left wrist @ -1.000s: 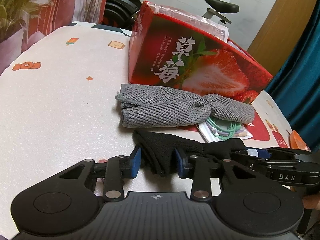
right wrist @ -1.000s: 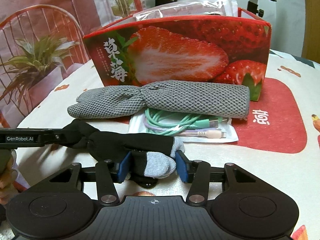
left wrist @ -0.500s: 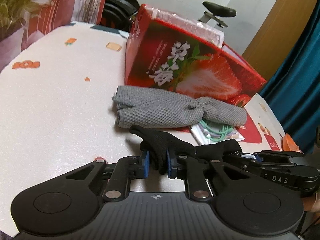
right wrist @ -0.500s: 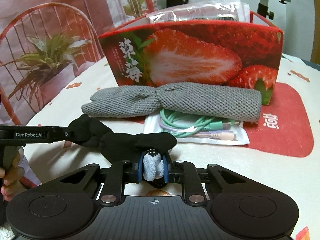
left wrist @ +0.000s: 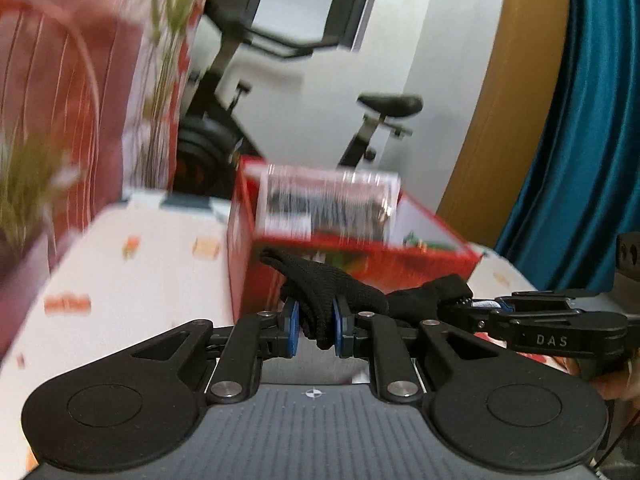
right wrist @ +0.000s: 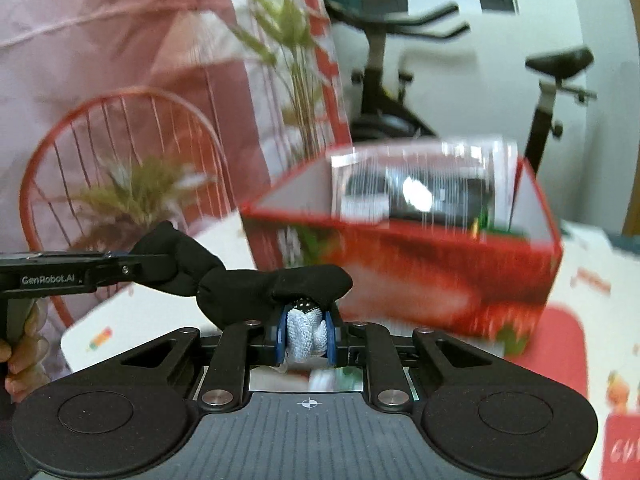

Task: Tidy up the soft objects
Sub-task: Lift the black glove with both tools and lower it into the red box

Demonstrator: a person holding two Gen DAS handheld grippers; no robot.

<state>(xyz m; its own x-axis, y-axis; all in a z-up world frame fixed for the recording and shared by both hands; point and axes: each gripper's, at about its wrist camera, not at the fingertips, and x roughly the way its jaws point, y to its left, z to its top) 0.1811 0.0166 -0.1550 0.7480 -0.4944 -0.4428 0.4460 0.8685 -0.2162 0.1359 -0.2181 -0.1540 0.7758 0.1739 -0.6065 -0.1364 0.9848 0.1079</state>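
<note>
A black sock point(left wrist: 336, 288) with a grey toe point(right wrist: 306, 334) hangs stretched between my two grippers, lifted off the table. My left gripper point(left wrist: 314, 326) is shut on its black end. My right gripper point(right wrist: 306, 336) is shut on the grey toe end; it also shows in the left wrist view point(left wrist: 480, 308), and the left gripper shows in the right wrist view point(right wrist: 132, 266). The red strawberry box point(left wrist: 360, 252) stands open just beyond the sock, also in the right wrist view point(right wrist: 420, 272). A clear plastic packet point(right wrist: 424, 184) stands inside it. The grey cloth is out of view.
The white patterned tablecloth point(left wrist: 132, 280) lies under and left of the box. An exercise bike point(left wrist: 376, 120) stands behind the table, a red wire chair with a plant point(right wrist: 120, 184) at the left. A teal curtain point(left wrist: 580, 160) hangs at the right.
Both grippers have risen together with the sock, from table level up to the height of the box's rim. The views are blurred by the motion. The grey cloth and cables dropped out of view.
</note>
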